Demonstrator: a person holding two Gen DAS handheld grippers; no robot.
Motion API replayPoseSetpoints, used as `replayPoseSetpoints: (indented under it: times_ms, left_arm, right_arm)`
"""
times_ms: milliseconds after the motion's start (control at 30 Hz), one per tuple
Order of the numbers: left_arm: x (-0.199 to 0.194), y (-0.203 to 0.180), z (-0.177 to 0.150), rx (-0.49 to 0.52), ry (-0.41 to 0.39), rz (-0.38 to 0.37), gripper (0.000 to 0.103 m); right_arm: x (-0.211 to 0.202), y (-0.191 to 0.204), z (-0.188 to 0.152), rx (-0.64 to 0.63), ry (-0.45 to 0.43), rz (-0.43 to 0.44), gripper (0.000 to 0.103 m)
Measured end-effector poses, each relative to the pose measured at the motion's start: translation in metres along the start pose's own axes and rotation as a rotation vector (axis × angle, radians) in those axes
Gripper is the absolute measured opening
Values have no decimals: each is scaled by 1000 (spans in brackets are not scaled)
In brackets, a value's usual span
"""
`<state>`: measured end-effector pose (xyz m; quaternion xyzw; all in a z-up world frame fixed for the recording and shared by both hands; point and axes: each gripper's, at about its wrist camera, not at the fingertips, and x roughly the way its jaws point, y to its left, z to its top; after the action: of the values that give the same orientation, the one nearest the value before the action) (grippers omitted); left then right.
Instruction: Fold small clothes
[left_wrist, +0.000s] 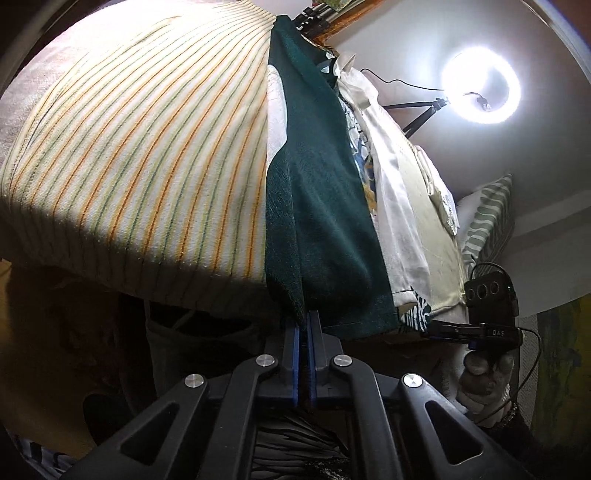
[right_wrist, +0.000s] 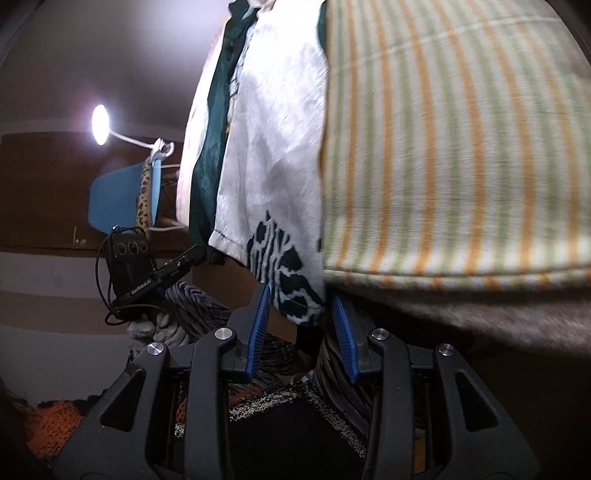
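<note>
Two grippers worked one edge of the clothes pile at the near side of a bed covered by a striped sheet (left_wrist: 140, 147). A dark green garment (left_wrist: 325, 221) lay over that edge, its lower hem hanging off, likely so the hem could be taken without digging into the pile. The left gripper (left_wrist: 305, 325) was fully closed, its blue pads pinching a fold of the green hem; the grip looked meant to lift the piece free for folding. Just beside it lay a white garment with a dark green print (right_wrist: 280, 258), its printed corner also hanging over the edge. The right gripper (right_wrist: 301, 314) stood partly open, the corner hanging down between its jaws, pads not yet pressing on the cloth. More light clothes (left_wrist: 406, 206) sat further along. Beyond, a ring light (left_wrist: 480, 88) on a tripod lit the bed. A gloved hand (left_wrist: 484, 376) carried the right gripper.
</note>
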<state>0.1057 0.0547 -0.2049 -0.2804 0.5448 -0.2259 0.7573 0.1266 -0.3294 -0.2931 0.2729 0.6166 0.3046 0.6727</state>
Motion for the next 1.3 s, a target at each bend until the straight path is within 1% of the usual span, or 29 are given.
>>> replayPoseSetpoints:
  times_ms: [33, 67, 133, 200, 267, 333, 400, 467, 533, 633, 733, 800, 933, 1100, 1300]
  left_arm:
    - [-3, 0, 0, -3, -3, -8, 0]
    - [-5, -1, 0, -7, -4, -16, 0]
    - [-11, -1, 0, -15, -12, -28, 0]
    - [-21, -6, 3, -20, -29, -54, 0]
    - [-31, -12, 5, -14, -54, -79, 0]
    - [-34, -16, 8, -1, -63, -91, 0]
    - [-28, -16, 9, 11, -44, -84, 0]
    - [-19, -13, 9, -8, -20, -83, 0]
    - [-21, -13, 11, -27, -15, -103, 0]
    - [-32, -20, 24, -15, -40, -124, 0]
    - [-40, -29, 45, 26, -67, -121, 0]
    - [-40, -35, 63, 50, -79, -117, 0]
    - [-36, -46, 94, 96, -111, -98, 0]
    - [-22, -48, 140, 114, -137, -83, 0]
    - [4, -43, 187, 136, -139, -32, 0]
  right_arm:
    - [2, 2, 0, -5, 2, 12, 13]
    - [3, 5, 1, -10, 9, 32, 9]
    - [-1, 12, 0, -19, -5, 63, 6]
    - [-13, 21, 1, -24, -44, 125, 5]
    - [-25, 27, 3, -38, -92, 167, 5]
    - [-29, 31, 3, -61, -119, 174, 5]
    - [-22, 27, 3, -59, -103, 151, 5]
    - [-13, 19, 5, -26, -78, 127, 5]
    - [-11, 22, 10, -2, -89, 159, 5]
    - [-25, 28, 15, -16, -123, 199, 5]
    - [-42, 36, 27, -50, -159, 206, 5]
    - [-49, 41, 42, -65, -184, 209, 5]
    - [-53, 47, 71, -95, -222, 178, 5]
    - [-54, 49, 115, -102, -250, 142, 5]
    - [-44, 42, 169, -77, -266, 98, 5]
